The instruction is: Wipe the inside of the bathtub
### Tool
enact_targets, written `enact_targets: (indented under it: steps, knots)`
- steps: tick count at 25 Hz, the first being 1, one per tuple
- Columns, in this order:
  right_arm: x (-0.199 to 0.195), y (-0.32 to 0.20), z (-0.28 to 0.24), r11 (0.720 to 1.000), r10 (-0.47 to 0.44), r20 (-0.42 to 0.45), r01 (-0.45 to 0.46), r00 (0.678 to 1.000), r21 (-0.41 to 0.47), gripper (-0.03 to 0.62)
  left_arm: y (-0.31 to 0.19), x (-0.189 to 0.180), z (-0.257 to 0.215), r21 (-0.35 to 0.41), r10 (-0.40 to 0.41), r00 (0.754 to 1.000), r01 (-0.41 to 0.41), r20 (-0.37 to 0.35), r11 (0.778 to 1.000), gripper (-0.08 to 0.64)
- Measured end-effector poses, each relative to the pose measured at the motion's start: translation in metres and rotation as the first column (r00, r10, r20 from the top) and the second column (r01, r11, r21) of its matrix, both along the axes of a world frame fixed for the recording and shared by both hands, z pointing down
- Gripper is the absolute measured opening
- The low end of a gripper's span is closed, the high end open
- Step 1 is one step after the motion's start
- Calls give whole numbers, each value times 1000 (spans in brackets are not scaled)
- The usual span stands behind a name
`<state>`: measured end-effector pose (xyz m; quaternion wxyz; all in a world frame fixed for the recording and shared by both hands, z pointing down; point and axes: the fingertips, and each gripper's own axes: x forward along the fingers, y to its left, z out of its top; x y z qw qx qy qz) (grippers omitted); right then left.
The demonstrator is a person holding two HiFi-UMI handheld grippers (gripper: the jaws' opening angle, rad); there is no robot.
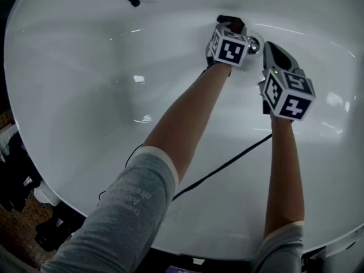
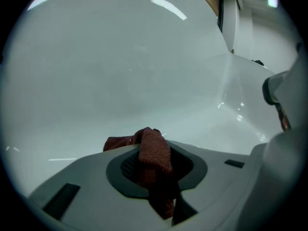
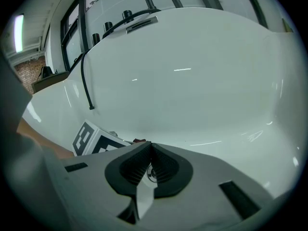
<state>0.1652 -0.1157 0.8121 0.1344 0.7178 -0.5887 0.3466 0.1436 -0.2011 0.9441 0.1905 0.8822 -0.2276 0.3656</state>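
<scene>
Near drain [image 1: 253, 44] on bathtub [image 1: 85, 95] floor, left gripper [image 1: 230, 23] clamps reddish cloth [image 2: 156, 153]; right gripper [image 3: 150, 146] closed, empty. Best: press cloth flat, overlap strokes.

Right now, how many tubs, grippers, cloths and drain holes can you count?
white bathtub: 1
grippers: 2, the left gripper and the right gripper
reddish-brown cloth: 1, pinched in the left gripper
metal drain: 1
Total: 5
</scene>
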Motion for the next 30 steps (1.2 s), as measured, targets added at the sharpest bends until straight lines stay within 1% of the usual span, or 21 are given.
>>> enact_targets:
  steps: [2,3,5,7,8,10,12,13,17,20,23,27,30]
  knots:
    - [-3,-1,-1,1000,3,7,-3,1000,-2,8,-8,-19,3,30,-20,1000,20,-1,999,91]
    - [-5,-2,-3,1000,1,11,-1,1000,1,8,-14,-33,3,42,-43,999,42,1,998,91]
    - [-7,-4,-9,1000,0,16,0,1000,8,8,-30,-70,4,50,-108,994,107,15,993,92]
    - [-7,-5,-15,1000,1,16,-1,1000,13,8,-46,-106,6,48,-177,983,175,40,983,91]
    - [-6,-6,-17,1000,2,15,-2,1000,17,8,-51,-118,7,45,-204,978,201,54,978,91]
    - [-5,-8,-20,1000,1,14,-2,1000,22,8,-56,-128,9,45,-243,967,240,76,970,92]
    - [-5,-9,-20,1000,0,13,0,1000,24,8,-58,-122,11,52,-280,957,277,74,960,92]
    - [-5,-9,-20,1000,-1,12,1,1000,25,8,-59,-115,12,52,-284,957,281,64,958,92]
    - [-8,-7,-12,1000,-7,16,6,1000,21,8,-57,-78,6,36,-229,973,228,37,973,92]
    - [-8,-3,-6,1000,-8,19,7,1000,14,8,-63,-67,4,59,-220,975,218,33,974,92]
    - [-12,-3,-4,1000,-12,20,12,1000,7,8,-68,-62,-2,56,-217,976,215,25,975,91]
    - [-11,-12,-19,1000,-19,10,19,1000,21,8,-71,-48,-26,33,-248,969,249,-21,968,87]
    - [-11,-24,-44,998,-20,0,20,1000,53,8,-76,-43,-50,51,-250,967,252,-55,966,87]
